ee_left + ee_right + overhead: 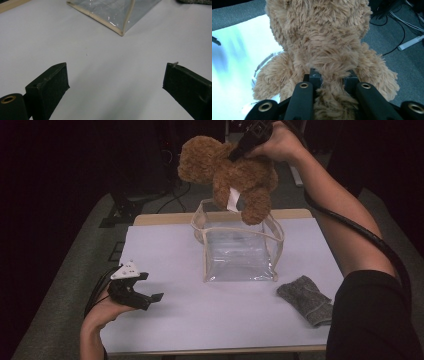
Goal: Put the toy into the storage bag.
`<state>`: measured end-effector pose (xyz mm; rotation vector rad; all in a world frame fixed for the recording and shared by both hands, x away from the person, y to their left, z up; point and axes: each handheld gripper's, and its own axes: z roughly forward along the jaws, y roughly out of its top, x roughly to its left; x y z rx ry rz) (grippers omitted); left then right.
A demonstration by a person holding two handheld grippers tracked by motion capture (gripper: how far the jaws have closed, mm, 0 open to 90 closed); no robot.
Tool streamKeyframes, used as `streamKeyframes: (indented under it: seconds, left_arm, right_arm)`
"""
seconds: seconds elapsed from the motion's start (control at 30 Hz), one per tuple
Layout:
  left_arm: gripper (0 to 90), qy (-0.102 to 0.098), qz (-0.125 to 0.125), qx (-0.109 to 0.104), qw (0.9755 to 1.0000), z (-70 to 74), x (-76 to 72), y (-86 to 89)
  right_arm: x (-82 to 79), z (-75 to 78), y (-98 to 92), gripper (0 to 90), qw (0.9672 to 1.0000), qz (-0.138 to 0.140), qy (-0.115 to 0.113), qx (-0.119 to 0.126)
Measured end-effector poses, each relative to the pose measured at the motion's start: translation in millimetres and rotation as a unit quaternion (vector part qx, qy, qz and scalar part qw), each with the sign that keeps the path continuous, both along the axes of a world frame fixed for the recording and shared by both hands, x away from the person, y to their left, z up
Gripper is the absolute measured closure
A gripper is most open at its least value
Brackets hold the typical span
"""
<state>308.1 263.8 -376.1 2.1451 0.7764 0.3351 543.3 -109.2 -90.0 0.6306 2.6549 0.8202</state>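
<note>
Hanging above the clear bag [239,251], your brown, fluffy bear [227,174] tilts head-left, legs down-right, a white tag showing; your right gripper [236,155] fingers clench its back. Left gripper [150,287] rests on the desk [175,320], released.

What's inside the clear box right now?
Nothing visible inside the clear box. The teddy bear hangs above its open top in the right gripper, hiding part of the far rim.

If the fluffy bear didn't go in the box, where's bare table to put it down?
Most room: the white tabletop in front of the clear plastic box, between the left tongs and the grey knitted cloth. Also left of the box. The right front corner is crowded.
</note>
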Motion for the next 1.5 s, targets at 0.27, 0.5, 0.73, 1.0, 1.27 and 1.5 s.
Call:
streamKeyframes:
  seconds: [0.27,0.5,0.73,1.0,1.27,1.5]
  left_arm:
    - [5.3,0.001,0.0,0.0,1.0,0.4,-0.6,0.9]
    - [5.3,-0.001,0.002,-0.001,1.0,0.9,-0.8,2.9]
    - [5.3,-0.004,-0.001,-0.001,1.0,2.6,-1.8,-0.1]
    - [5.3,-0.005,-0.006,0.001,1.0,3.0,-2.6,-1.6]
    - [5.3,-0.001,-0.003,0.001,1.0,2.0,-2.3,-1.6]
    - [5.3,-0.002,-0.001,0.0,1.0,1.8,-2.3,0.4]
  right_arm:
    - [2.3,-26.0,15.4,75.1,0.9997,0.009,0.014,-0.019]
    - [-23.2,-30.4,26.6,75.1,0.9994,0.029,0.008,-0.02]
    - [-47.9,-28.9,37.6,75.1,0.9988,0.043,0.005,-0.022]
    - [-69.1,-35.1,45.8,75.0,0.9972,0.072,0.02,-0.011]
    - [-57.6,-51.6,37.1,74.7,0.9975,0.059,0.039,0.0]
    - [-36.9,-66.6,19.9,74.8,0.998,0.031,0.055,0.007]
